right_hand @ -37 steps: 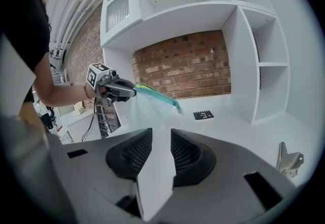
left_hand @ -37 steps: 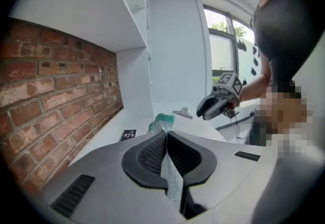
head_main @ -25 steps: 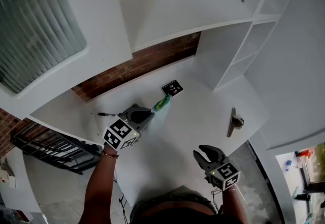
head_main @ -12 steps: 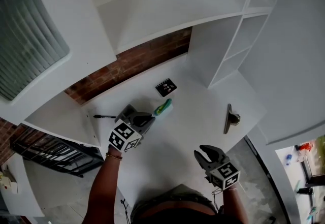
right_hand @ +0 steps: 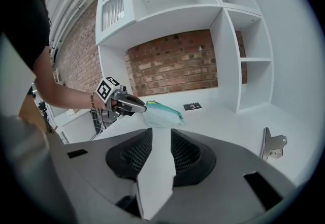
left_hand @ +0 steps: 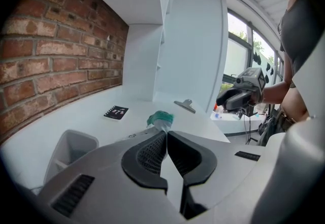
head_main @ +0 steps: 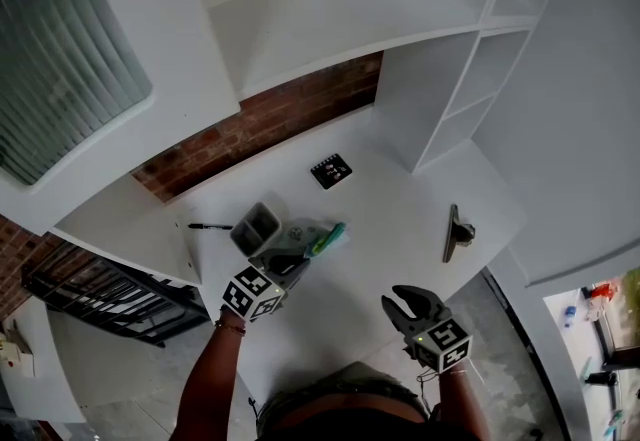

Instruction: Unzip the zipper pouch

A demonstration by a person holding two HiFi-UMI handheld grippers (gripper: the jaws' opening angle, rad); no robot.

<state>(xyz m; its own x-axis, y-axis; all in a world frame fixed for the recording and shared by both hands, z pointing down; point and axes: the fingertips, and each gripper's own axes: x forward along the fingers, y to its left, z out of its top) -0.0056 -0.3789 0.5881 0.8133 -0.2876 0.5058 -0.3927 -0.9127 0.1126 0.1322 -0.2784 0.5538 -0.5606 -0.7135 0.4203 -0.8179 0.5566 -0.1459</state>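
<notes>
The zipper pouch (head_main: 318, 237) is a pale see-through bag with a teal zipper edge, held just above the white desk (head_main: 400, 209). My left gripper (head_main: 292, 262) is shut on its near end. In the left gripper view the pouch (left_hand: 160, 118) sticks out past the closed jaws of that gripper (left_hand: 165, 134). In the right gripper view the left gripper (right_hand: 136, 108) holds the pouch (right_hand: 163, 114) from the left. My right gripper (head_main: 408, 298) hovers at the desk's near edge, a hand's width right of the pouch. Its jaws (right_hand: 161, 135) stand slightly apart with nothing between them.
A grey bin (head_main: 254, 226) stands just behind the left gripper, with a black pen (head_main: 210, 226) to its left. A black card (head_main: 331, 170) lies near the brick wall. A metal clip (head_main: 456, 234) lies at the right. White shelving rises behind and to the right.
My left gripper has come down and toward me with the pouch in it, uncovering the grey bin behind it. The right gripper has stayed where it was.
</notes>
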